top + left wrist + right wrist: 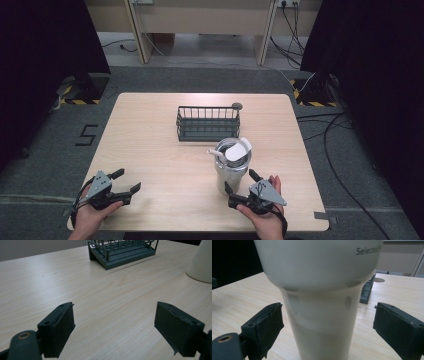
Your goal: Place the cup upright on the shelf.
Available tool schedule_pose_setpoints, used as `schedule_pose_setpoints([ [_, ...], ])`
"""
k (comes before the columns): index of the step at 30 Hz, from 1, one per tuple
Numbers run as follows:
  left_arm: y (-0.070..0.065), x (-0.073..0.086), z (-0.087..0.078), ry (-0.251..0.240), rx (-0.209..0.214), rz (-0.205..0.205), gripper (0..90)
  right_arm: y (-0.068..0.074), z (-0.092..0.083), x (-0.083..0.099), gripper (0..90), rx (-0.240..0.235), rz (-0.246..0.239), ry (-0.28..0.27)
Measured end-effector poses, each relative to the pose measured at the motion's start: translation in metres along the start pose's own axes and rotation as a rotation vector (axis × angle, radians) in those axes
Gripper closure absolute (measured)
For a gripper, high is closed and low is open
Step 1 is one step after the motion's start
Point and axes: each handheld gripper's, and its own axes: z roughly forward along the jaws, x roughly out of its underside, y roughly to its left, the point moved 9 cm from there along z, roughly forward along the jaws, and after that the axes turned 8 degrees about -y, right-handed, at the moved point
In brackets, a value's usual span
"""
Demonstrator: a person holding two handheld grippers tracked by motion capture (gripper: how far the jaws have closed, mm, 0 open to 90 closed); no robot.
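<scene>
My right gripper (239,184) is wide open round the tall cup (231,172), at 5 o'clock on the tabletop (150,150). Looks smooth, slippery, top-heavy; I'd grab low. Left gripper (128,181) open too.

The worktop (150,150) is showing a pale wood-grain surface with rounded corners and is standing on grey carpeted floor (200,80). A dark wire rack (208,123) is sitting on it toward the far middle. A small dark round disc (237,106) is lying just beside the rack's far right corner. A cream tumbler (231,172) is standing upright on the worktop near the rack, on the near right side; a white lid and a straw are resting in its mouth. The near left area is lying bare.
</scene>
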Motion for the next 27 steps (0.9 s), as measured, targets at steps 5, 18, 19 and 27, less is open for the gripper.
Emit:
schedule_pose_setpoints([
  [5,0.000,0.000,0.000,0.000,0.000,0.003,15.6,0.003,0.010,-0.003,9.1,-0.010,-0.013,-0.001],
  [18,-0.001,0.000,0.000,0.000,0.006,0.002,15.7,0.005,0.032,-0.006,7.9,-0.023,-0.020,-0.001],
  [19,-0.001,0.000,0.000,0.000,0.007,0.002,15.7,0.005,0.033,-0.006,8.1,-0.024,-0.021,-0.004],
  [27,-0.002,0.000,0.000,0.001,0.011,0.005,15.8,0.004,0.041,-0.005,8.1,-0.021,-0.011,-0.011],
])
